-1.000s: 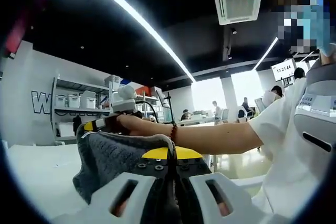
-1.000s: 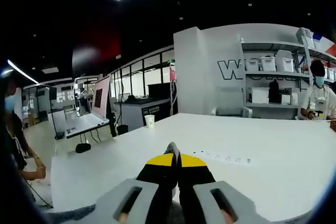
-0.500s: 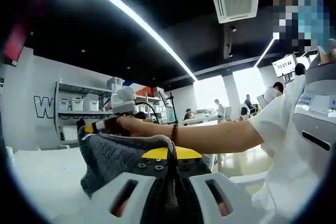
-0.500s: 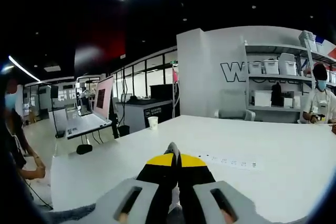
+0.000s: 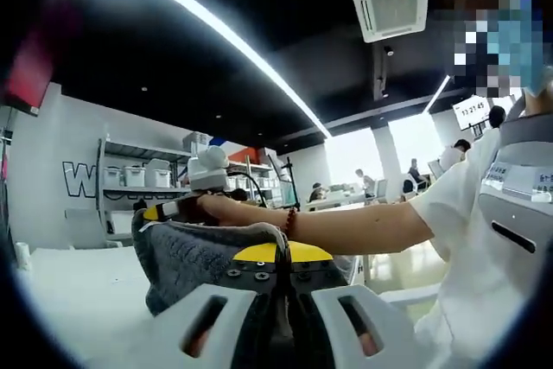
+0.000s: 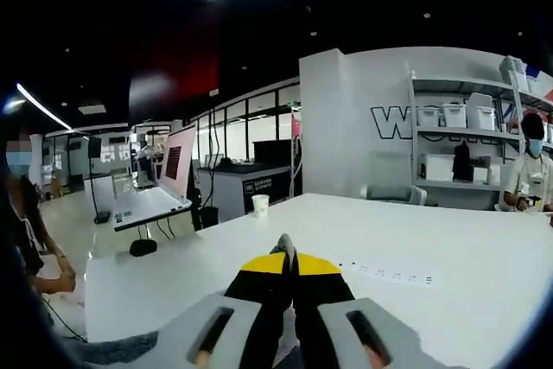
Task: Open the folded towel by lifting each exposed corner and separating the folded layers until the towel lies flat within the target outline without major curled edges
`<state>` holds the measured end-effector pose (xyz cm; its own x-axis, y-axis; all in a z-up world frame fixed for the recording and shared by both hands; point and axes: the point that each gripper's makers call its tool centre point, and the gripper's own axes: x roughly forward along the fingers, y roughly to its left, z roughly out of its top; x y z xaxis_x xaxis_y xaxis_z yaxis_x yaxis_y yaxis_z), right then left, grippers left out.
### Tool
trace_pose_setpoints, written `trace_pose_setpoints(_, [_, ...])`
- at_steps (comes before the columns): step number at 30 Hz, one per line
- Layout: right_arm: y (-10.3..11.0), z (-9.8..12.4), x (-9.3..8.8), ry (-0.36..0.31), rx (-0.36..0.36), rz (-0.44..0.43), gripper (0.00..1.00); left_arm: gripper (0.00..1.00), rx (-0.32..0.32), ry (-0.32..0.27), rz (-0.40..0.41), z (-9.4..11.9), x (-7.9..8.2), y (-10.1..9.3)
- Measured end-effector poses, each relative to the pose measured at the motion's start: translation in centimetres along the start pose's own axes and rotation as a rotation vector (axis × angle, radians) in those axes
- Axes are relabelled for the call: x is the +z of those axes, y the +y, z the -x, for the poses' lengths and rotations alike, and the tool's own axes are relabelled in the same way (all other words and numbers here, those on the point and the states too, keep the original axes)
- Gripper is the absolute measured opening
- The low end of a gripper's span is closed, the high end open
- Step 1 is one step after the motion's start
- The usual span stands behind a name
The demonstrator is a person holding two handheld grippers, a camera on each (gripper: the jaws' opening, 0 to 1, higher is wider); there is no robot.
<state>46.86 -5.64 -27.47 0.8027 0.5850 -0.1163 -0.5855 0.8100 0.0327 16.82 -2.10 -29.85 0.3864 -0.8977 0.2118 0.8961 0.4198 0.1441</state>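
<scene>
At the bottom of the left gripper view, left gripper (image 5: 278,258) with its yellow-and-black jaws pressed together on the upper edge of the dark grey towel (image 5: 197,257), held up above the white table (image 5: 73,300) so that the cloth hangs down in folds. Further along the same edge, right gripper (image 5: 166,209) at the far corner of the towel, jaws seemingly closed on that corner, though small and partly hidden by the holding hand (image 5: 212,206). From this hand, a bare forearm with a bead bracelet (image 5: 287,219), leading to a white short sleeve (image 5: 462,205). Behind, grey shelving with white boxes (image 5: 143,177), a long ceiling light strip (image 5: 216,28) and a ceiling air-conditioning vent (image 5: 389,6). In the right gripper view, right gripper (image 6: 285,257) pointing over the white table (image 6: 449,248), jaws shut with a thin strip of cloth between the tips, and a grey piece of the towel (image 6: 112,352) low at the left. Farther on the table, a paper cup (image 6: 260,206) near the far edge and a row of small dark marks (image 6: 389,275); beside the table, an open laptop (image 6: 164,183) on a stand.
</scene>
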Motion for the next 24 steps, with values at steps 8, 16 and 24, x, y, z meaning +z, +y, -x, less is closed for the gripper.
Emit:
trace_pose_setpoints(8, [0.8,-0.9,0.3,-0.005,0.010,-0.001,0.00,0.00,0.012,0.008,-0.020,0.5,0.3,0.4])
trace_pose_setpoints(16, [1.4,-1.2,0.7,-0.018,0.011,-0.004,0.00,0.00,0.023,0.008,-0.028,1.3,0.8,0.8])
trace_pose_setpoints(24, [2.7,-2.1,0.5,-0.025,0.027,-0.009,0.00,0.00,0.036,0.019,-0.039,2.2,0.9,1.2])
